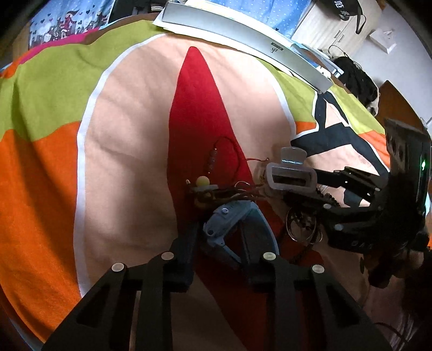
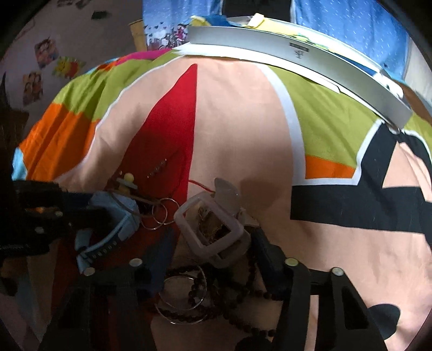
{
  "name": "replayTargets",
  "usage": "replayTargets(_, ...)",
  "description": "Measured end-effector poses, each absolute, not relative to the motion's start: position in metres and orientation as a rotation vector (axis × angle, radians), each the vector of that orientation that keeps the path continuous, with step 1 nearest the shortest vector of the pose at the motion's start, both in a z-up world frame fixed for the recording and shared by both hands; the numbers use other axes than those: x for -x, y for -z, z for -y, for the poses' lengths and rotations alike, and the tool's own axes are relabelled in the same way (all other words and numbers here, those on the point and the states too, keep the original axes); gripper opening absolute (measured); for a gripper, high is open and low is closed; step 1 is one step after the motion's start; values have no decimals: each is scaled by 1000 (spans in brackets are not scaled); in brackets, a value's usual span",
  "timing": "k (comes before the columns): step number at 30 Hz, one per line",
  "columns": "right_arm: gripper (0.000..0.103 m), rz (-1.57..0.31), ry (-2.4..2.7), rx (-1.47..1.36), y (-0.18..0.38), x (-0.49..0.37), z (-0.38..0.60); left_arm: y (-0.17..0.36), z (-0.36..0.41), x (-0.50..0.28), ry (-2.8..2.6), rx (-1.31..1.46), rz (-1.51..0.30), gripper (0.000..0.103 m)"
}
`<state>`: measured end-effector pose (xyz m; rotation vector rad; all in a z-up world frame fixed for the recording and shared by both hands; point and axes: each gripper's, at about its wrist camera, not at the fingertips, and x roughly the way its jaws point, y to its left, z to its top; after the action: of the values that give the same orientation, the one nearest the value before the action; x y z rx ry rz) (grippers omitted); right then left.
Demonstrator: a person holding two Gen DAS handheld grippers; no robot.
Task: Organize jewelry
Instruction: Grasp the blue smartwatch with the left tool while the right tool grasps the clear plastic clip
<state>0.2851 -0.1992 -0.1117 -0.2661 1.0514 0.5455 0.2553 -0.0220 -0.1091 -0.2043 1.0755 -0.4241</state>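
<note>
A pile of jewelry lies on a colourful bedspread [image 1: 129, 135]. My left gripper [image 1: 221, 232] is shut on a light blue wristwatch [image 1: 226, 216], one finger on each side of its case and strap. In the right wrist view the wristwatch [image 2: 118, 216] sits at the left. My right gripper [image 2: 213, 243] is shut on a translucent hair claw clip [image 2: 213, 232], and the same clip [image 1: 291, 175] shows just right of the watch in the left wrist view. A red cord bracelet [image 1: 216, 159], a yellow-beaded pin [image 1: 202, 181], silver bangles [image 2: 183, 299] and a dark bead string [image 2: 199, 283] lie around them.
A long silver flat case [image 1: 243, 40] lies across the far edge of the bedspread. Thin metal rings [image 2: 162, 213] rest between watch and clip. A pale cabinet with a black cap [image 1: 343, 10] stands at the back right. Open cloth stretches left and beyond the pile.
</note>
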Motion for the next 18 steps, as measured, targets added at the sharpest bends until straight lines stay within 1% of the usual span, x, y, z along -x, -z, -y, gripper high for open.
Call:
replayTargets(4, 50, -1027, -535, 301, 112, -284, 197, 107, 25, -251, 421, 179, -1060, 22)
replayTargets(9, 44, -1016, -533, 270, 110, -283, 197, 104, 31, -244, 386, 145, -1052, 19)
replayTargets(15, 41, -981, -528, 229, 100, -276, 205, 97, 32, -233, 406, 209, -1063, 18)
replayTargets(17, 38, -977, -528, 206, 96, -274, 206, 93, 33, -228, 421, 227, -1063, 18)
replayTargets(18, 38, -974, -527, 195, 95, -273, 207, 91, 34, -224, 431, 233, -1061, 18)
